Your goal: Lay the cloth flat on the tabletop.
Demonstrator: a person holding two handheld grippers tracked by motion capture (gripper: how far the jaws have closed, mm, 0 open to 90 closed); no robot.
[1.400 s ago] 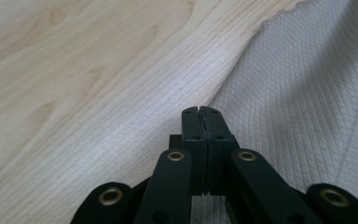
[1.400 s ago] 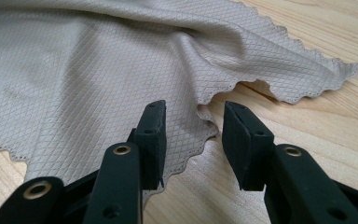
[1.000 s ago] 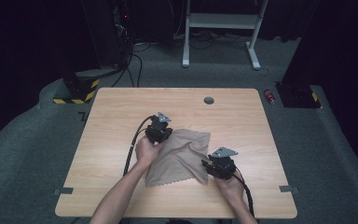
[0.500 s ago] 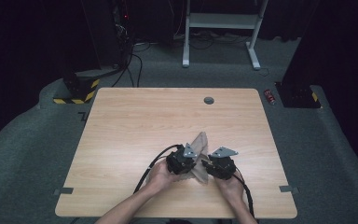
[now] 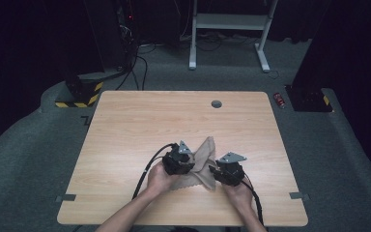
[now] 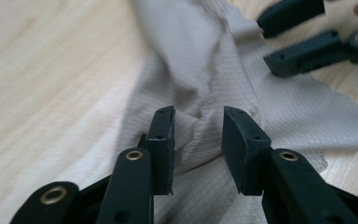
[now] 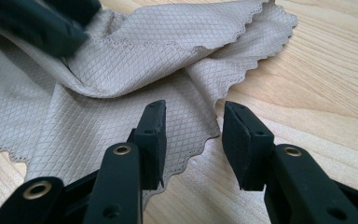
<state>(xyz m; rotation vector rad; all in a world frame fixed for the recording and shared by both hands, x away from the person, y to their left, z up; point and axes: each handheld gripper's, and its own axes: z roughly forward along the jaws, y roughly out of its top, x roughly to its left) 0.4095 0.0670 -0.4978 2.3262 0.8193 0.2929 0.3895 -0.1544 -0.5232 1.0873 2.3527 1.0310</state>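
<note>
Since the frame half a second back, little has shifted: both hands remain close together at the near middle of the table point(image 5: 125, 125), with the cloth point(image 5: 204, 159) bunched between them. One second back the left gripper point(image 5: 178, 159) sat farther up the table with the cloth spread flat; it has since come toward the near edge, folding the cloth over.

Left gripper: jaws parted, a gap showing between the pads in the left gripper view. Cloth point(image 6: 205, 84) lies rumpled beneath and between them, a raised fold running up the middle. Whether the pads touch the fabric cannot be told. The other gripper's dark jaws show at that view's upper right, over the cloth's edge.

Right gripper point(image 5: 227, 173): jaws likewise parted. In the right gripper view the cloth point(image 7: 135, 60) is beige with a diamond weave and scalloped edge, folded over itself. Its near edge runs under the left-hand pad; the right-hand pad sits over bare wood.

Background: dark carpet floor point(image 5: 38, 145), a white frame stand point(image 5: 227, 29), a round grommet point(image 5: 216, 104) near the table's far edge.
</note>
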